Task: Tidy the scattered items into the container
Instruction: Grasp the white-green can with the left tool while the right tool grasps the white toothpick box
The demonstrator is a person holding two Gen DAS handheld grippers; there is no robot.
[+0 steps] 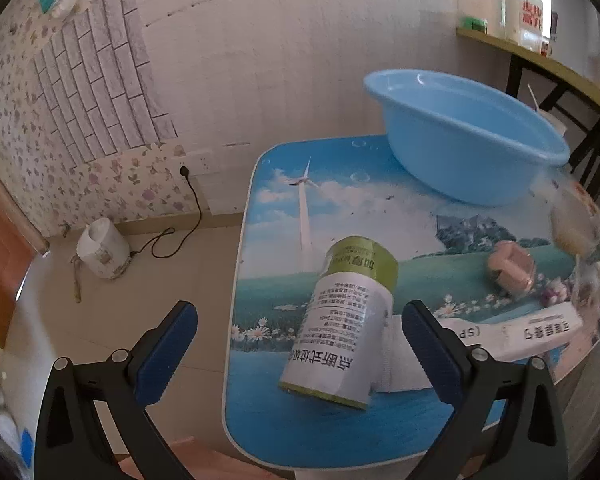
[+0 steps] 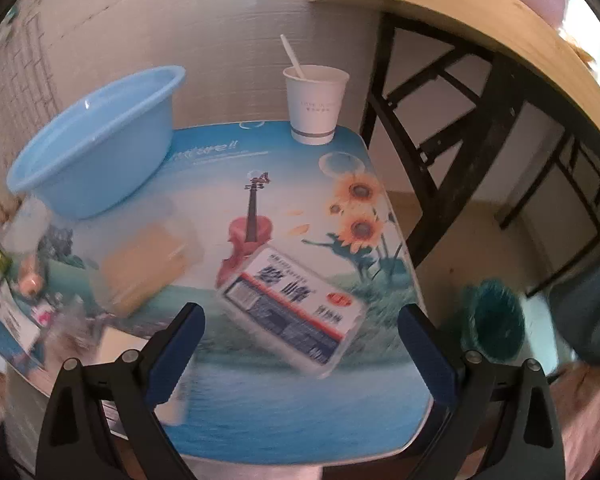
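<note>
A light blue plastic basin [image 1: 468,136] stands empty at the far side of the picture-printed table [image 1: 284,420]; it also shows in the right wrist view [image 2: 96,140]. A green-and-white roll of bags [image 1: 346,324] lies just ahead of my open left gripper [image 1: 300,336], between its fingers. A pink tape roll [image 1: 510,266] and a white tube box [image 1: 528,334] lie to the right. My open right gripper [image 2: 300,336] hovers over a white tissue pack [image 2: 296,306]. A clear bag with something yellow [image 2: 148,260] lies left of it.
A white paper cup with a spoon [image 2: 315,104] stands at the table's far edge. A dark-framed wooden table [image 2: 480,92] is to the right, a teal basket [image 2: 494,326] on the floor. A white jar [image 1: 102,250] and a power cord [image 1: 180,224] lie by the wall.
</note>
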